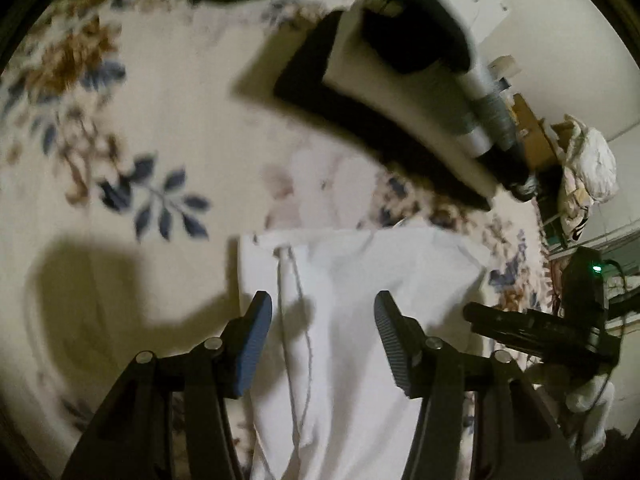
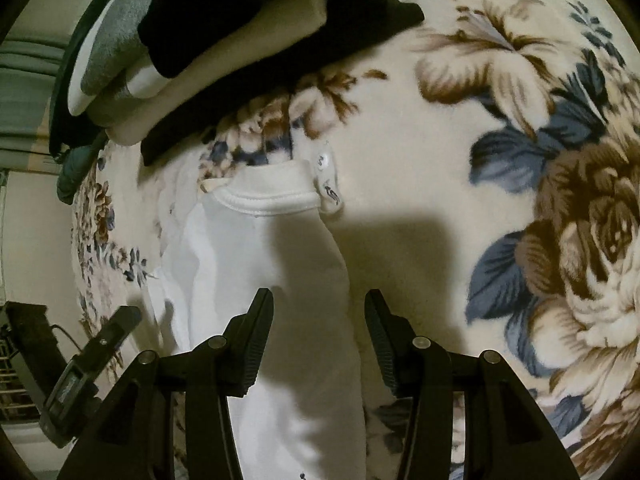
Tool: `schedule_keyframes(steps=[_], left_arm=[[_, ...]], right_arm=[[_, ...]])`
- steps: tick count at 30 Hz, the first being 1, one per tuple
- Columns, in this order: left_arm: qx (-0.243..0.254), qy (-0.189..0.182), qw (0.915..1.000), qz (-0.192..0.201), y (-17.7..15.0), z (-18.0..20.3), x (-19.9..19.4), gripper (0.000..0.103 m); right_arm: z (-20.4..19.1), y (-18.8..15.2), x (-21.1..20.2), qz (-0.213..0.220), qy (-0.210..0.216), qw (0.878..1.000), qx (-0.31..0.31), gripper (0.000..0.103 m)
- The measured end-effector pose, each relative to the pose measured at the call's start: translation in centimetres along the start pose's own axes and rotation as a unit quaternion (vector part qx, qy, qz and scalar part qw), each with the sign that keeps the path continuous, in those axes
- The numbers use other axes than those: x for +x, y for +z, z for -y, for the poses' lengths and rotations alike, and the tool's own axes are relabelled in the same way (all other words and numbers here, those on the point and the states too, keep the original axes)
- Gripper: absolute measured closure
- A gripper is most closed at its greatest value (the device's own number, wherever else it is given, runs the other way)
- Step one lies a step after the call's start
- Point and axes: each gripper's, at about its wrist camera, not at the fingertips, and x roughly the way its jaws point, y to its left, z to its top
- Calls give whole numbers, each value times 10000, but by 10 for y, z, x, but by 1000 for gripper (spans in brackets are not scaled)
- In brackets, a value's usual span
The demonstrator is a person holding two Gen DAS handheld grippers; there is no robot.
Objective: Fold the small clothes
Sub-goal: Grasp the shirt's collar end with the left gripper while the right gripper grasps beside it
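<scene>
A small white garment (image 1: 352, 320) lies flat on a floral blanket (image 1: 120, 120). A thin drawstring (image 1: 298, 320) trails over its left side. My left gripper (image 1: 322, 332) is open just above it, fingers either side of the cloth. In the right wrist view the same white garment (image 2: 256, 280) shows a ribbed hem (image 2: 266, 202) and a hanging tag (image 2: 330, 188). My right gripper (image 2: 318, 332) is open over the garment's right edge. The right gripper also shows in the left wrist view (image 1: 532, 328), and the left gripper in the right wrist view (image 2: 92, 364).
A stack of folded black, white and grey clothes (image 2: 192, 40) lies at the far side of the blanket (image 2: 440, 140); it also shows in the left wrist view (image 1: 380, 80). Boxes and a bundled bag (image 1: 588, 164) stand against the wall at right.
</scene>
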Motion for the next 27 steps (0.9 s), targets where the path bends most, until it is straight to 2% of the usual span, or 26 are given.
schedule_keyframes(steps=[3, 4, 5, 6, 7, 12, 15, 20, 25, 27], left_arm=[[-71, 23, 9996, -282, 0, -7, 30, 54], [-7, 69, 9996, -263, 1, -4, 33, 60], [127, 117, 9996, -202, 1, 1, 35, 79], [253, 189, 9993, -177, 1, 4, 35, 93], [329, 267, 9990, -148, 1, 7, 34, 100], [447, 252, 9982, 321, -3, 11, 4, 100], [323, 187, 9985, 396, -1, 6, -5, 100], [41, 321, 9990, 293, 7, -14, 10, 100], [-240, -12, 9997, 19, 9, -27, 11, 96], [-426, -162, 9990, 30, 8, -34, 0, 90]], right_arm=[[7, -5, 2, -18, -35, 10000, 88, 53], [7, -6, 3, -11, -48, 9999, 97, 53], [7, -6, 4, 1, -63, 9999, 99, 53], [8, -6, 4, 9, -64, 9999, 95, 53], [7, -5, 5, 26, -71, 9999, 91, 53], [1, -4, 6, 122, -125, 9998, 82, 53], [-1, -4, 5, 154, -130, 9998, 77, 53], [-4, -1, 6, 135, -238, 9996, 11, 53], [-6, -1, 4, 113, -329, 9993, -134, 53], [-4, 0, 2, 118, -288, 9994, -121, 53]])
